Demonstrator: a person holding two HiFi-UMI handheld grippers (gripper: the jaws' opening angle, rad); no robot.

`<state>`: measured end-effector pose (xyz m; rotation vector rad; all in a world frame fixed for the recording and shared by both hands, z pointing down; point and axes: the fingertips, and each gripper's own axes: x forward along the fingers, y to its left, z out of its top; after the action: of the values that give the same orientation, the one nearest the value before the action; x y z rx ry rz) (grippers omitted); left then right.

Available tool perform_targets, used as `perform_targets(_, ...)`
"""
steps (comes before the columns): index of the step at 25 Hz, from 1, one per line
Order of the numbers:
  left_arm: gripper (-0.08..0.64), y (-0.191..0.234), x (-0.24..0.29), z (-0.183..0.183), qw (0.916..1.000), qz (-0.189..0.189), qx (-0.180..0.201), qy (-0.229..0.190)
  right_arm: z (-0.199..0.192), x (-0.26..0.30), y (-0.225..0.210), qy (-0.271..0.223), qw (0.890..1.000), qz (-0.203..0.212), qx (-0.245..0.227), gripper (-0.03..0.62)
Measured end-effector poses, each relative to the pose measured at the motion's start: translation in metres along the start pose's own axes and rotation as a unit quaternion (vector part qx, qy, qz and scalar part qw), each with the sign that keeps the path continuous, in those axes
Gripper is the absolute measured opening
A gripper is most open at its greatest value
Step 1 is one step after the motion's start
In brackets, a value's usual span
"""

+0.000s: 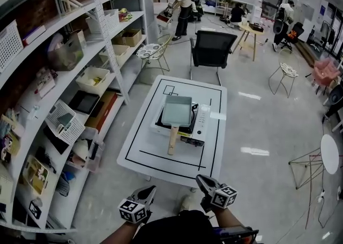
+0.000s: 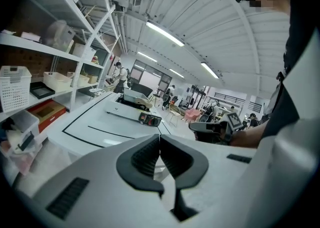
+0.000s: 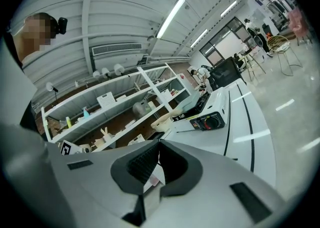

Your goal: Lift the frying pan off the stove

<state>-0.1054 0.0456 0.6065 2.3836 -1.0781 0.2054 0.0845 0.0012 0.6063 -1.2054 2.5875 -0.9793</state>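
Note:
A pale rectangular frying pan [image 1: 177, 110] with a wooden handle [image 1: 172, 140] sits on a white portable stove [image 1: 195, 125] in the middle of a low white table [image 1: 144, 152]; the handle points toward me. Both grippers hover short of the table's near edge, apart from the pan. My left gripper [image 1: 150, 190] has its jaws shut with nothing between them, as the left gripper view [image 2: 160, 138] shows, looking across the table at the stove [image 2: 132, 112]. My right gripper [image 1: 200, 179] is also shut and empty [image 3: 159, 144], with the stove's knob side [image 3: 210, 120] ahead of it.
Tall white shelving [image 1: 80, 76] packed with bins and baskets runs along the left of the table. A black office chair [image 1: 213, 49] stands beyond the far end. People work at the back of the room [image 1: 183, 7]. Wire chairs [image 1: 282, 74] and a round table [image 1: 329, 153] stand to the right.

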Motion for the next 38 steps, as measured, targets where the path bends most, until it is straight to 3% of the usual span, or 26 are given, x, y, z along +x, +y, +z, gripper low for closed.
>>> perform_targets(7,0.009,0.007,0.036,0.028,0.9997,0.02,0.012,-0.008,0.03,0.016,-0.031,0.01,1.0,0.012,-0.018,0.026)
perform_targets(22,0.009,0.008,0.077,0.052,0.9976,0.068,0.004,-0.008,0.046,0.032,-0.079,0.037,0.998,0.05,-0.009,0.026)
perform_targets(27,0.009,0.007,0.086,0.053,0.9973,0.074,-0.002,-0.003,0.05,0.032,-0.085,0.035,0.998,0.055,0.003,0.026)
perform_targets(33,0.009,0.005,0.095,0.061,0.9972,0.073,0.018,-0.002,0.051,0.035,-0.093,0.036,0.998,0.055,0.006,0.026)
perform_targets(38,0.009,0.02,0.098,0.074,0.9973,0.072,0.005,-0.011,0.056,0.047,-0.092,0.034,0.998,0.052,0.005,0.026)
